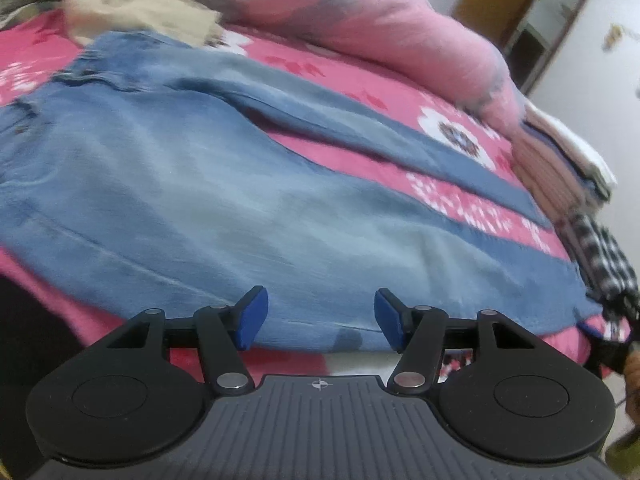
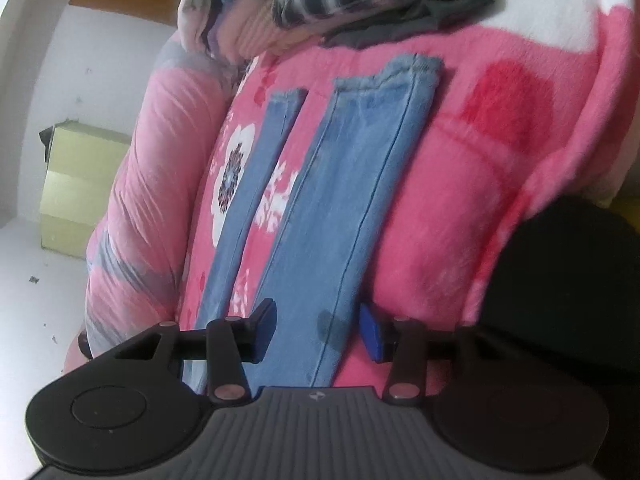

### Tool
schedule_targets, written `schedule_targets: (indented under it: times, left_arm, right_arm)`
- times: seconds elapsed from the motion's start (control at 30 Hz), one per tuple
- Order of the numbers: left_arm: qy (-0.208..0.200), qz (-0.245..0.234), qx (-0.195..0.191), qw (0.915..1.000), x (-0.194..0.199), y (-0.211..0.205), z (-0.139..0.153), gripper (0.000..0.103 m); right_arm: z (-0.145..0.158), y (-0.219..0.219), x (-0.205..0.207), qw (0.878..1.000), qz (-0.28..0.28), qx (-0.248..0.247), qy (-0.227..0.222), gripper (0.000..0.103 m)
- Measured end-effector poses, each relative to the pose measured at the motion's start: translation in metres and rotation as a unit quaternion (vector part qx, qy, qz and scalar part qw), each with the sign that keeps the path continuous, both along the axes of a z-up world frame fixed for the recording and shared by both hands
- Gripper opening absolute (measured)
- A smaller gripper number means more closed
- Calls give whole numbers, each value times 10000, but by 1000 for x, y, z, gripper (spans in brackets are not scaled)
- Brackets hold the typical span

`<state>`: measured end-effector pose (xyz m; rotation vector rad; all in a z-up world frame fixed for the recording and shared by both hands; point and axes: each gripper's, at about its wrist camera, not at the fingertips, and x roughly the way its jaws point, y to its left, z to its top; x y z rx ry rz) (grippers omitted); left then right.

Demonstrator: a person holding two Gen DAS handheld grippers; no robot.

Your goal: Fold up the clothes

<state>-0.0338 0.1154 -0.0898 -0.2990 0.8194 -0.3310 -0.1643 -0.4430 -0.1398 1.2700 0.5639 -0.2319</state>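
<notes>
A pair of light blue jeans [image 1: 192,184] lies spread flat on the pink flowered bed cover [image 1: 360,76], waist at the upper left and legs running to the right. My left gripper [image 1: 320,314] hovers over the near leg by its lower edge, open, with nothing pinched between the blue pads [image 1: 252,316]. In the right wrist view both legs of the jeans [image 2: 352,200] stretch away to their hems. My right gripper [image 2: 318,330] stands open over the wider leg, its pads [image 2: 370,332] apart on either side of the cloth.
A bunched pink quilt [image 1: 360,12] and a beige garment [image 1: 132,4] lie at the bed's far side. Folded clothes [image 1: 560,160] and a black-and-white checked garment [image 1: 608,260] sit beyond the leg ends. A yellowish box [image 2: 76,184] stands on the floor.
</notes>
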Motion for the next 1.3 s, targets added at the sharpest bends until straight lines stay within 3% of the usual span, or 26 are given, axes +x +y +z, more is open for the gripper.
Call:
schedule_targets:
  times: [0.17,0.37,0.63,0.77,0.97,1.2,1.3]
  left_arm:
    - [-56,710,-155,9973,-10,40,0,60]
    - [-40,1590,-230,9870,-19,82,-8,60]
    - [-172,2481,-851,9648,-24,125,-12,60]
    - [-184,2899,-1364,9471,-18,149,-15,59]
    - [109,3045,-1863,9340,-11,165,-27,58]
    - [175,3101,-2025,9287,-13,165,-29,58]
    - [170,3167,-2280,9206,-9,169,-32,57]
  right_arm:
    - [-3,22,8,9995,305,55,45,48]
    - [-3,43,19,9976,682,45,-55,46]
    - [-5,53,25,9968,789,66,-40,43]
    - [-7,52,23,9970,761,96,-39,43]
    - [-10,54,22,9975,666,233,-48,43]
    - [-11,54,23,9975,662,255,-24,43]
    - [-11,55,23,9975,649,264,-33,43]
